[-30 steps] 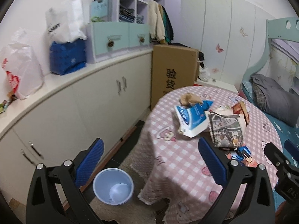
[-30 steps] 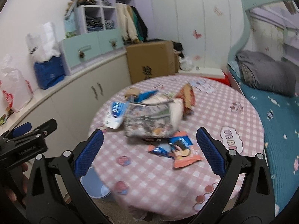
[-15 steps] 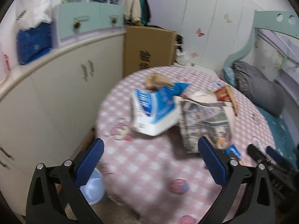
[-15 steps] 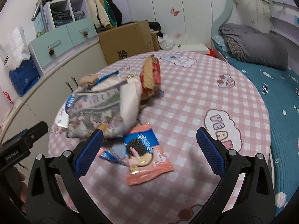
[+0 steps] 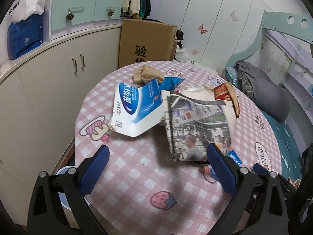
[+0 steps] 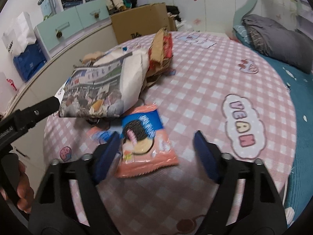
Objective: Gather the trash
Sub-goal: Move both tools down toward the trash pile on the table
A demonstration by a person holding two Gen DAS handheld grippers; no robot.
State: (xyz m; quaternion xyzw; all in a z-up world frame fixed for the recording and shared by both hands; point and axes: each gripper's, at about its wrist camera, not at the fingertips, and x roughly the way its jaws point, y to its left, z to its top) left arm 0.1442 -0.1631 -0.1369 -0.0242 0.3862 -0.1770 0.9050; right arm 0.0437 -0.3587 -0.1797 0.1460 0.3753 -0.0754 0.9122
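Observation:
A round table in a pink checked cloth [image 5: 137, 168] holds a heap of trash: a folded newspaper [image 5: 195, 125], a torn blue and white carton [image 5: 137, 107], a blue wrapper [image 5: 170, 82], a crumpled brown piece [image 5: 146, 75] and a red snack packet [image 5: 223, 93]. My left gripper [image 5: 157, 154] hangs open over bare cloth, just short of the newspaper. In the right wrist view a pink cookie packet [image 6: 144, 141] lies flat between the closing jaws of my right gripper [image 6: 156, 145]. The left pad is at the packet's edge and the right pad stands clear of it. A small blue wrapper [image 6: 99, 134] lies beside it.
A pale blue bin [image 5: 62, 173] peeks out on the floor under the table's left edge. White cabinets [image 5: 49, 78] curve along the left, with a cardboard box [image 5: 146, 43] behind the table. A bed with grey bedding [image 6: 273, 37] lies to the right. A hand [image 6: 23, 186] holds the left gripper.
Both grippers have come forward and down over the table. The right gripper's jaws have narrowed around the cookie packet. The bin has slid nearly out of the left wrist view.

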